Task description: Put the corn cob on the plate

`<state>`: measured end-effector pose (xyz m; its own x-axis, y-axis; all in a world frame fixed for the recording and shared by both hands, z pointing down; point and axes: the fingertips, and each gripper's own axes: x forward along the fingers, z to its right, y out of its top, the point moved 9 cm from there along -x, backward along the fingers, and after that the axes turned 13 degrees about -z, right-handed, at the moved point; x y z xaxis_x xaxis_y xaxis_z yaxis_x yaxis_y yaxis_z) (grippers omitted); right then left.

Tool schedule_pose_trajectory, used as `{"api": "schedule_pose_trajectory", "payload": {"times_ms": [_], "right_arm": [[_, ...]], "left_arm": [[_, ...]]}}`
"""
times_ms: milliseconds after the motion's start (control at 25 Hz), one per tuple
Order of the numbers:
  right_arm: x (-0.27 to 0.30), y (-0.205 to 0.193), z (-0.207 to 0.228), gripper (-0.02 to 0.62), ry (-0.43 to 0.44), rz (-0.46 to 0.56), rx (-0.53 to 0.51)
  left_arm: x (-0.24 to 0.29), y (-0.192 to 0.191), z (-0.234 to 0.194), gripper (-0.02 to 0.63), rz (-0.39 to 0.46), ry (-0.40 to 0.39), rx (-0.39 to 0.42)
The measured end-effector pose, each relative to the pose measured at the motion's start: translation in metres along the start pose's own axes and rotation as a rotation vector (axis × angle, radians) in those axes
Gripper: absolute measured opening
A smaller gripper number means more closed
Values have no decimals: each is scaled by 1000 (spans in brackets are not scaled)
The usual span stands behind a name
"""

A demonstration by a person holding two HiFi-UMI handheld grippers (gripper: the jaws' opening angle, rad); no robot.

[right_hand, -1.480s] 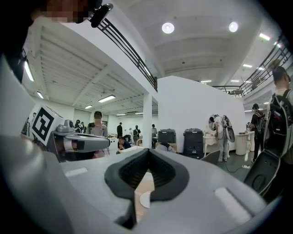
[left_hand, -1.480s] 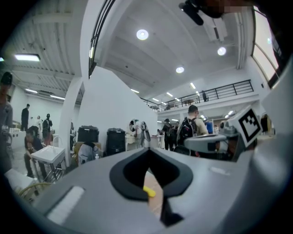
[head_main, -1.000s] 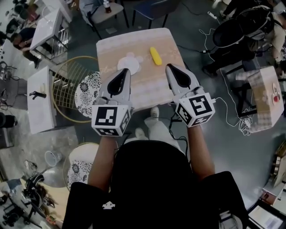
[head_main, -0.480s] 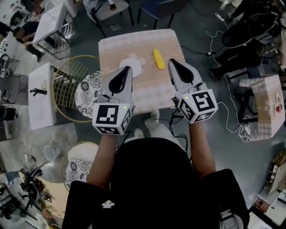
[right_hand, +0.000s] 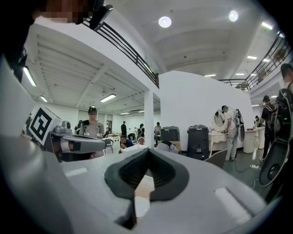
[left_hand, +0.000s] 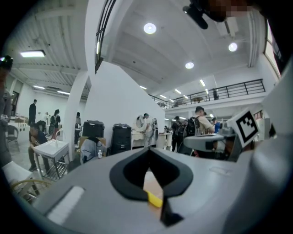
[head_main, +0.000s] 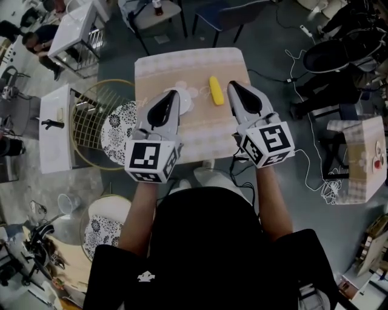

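Observation:
The yellow corn cob [head_main: 215, 89] lies on the small beige table [head_main: 200, 126], right of a white plate [head_main: 183, 97]. My left gripper [head_main: 172, 92] hovers over the plate's near left part and hides some of it; its jaws meet at the tips and hold nothing. My right gripper [head_main: 231, 84] sits just right of the cob, apart from it, its jaws also closed and empty. In the left gripper view, a bit of the corn cob [left_hand: 154, 199] shows through the window below the closed tips of the left gripper [left_hand: 147, 151]. The right gripper [right_hand: 147, 151] points level across the room.
A round wire basket [head_main: 91, 112] and a patterned stool [head_main: 118, 124] stand left of the table. White tables [head_main: 57, 130] lie further left, chairs [head_main: 151, 12] beyond the table, cables [head_main: 315, 163] and a cloth-covered table [head_main: 357, 151] on the right.
Both grippers have advanced over the table. The table, plate and cob now sit lower and closer in the head view, with the jaw tips level with the cob.

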<state>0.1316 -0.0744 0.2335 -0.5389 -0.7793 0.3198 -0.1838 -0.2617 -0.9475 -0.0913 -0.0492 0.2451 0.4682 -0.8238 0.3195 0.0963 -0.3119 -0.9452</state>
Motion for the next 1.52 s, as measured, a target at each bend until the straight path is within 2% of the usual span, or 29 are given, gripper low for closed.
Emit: {"api": "schedule_pose_trajectory", "payload": {"times_ms": [320, 880, 1200, 1520], "right_arm": [[16, -4, 42, 3, 47, -7, 19], [48, -13, 90, 3, 160, -43, 20], [53, -27, 103, 3, 161, -62, 43], [51, -34, 105, 3, 108, -77, 54]], "left_arm": [[36, 10, 14, 9, -32, 28, 18], [64, 22, 24, 9, -55, 152, -4], [70, 17, 28, 9, -82, 179, -10], [78, 14, 21, 9, -88, 141, -8]]}}
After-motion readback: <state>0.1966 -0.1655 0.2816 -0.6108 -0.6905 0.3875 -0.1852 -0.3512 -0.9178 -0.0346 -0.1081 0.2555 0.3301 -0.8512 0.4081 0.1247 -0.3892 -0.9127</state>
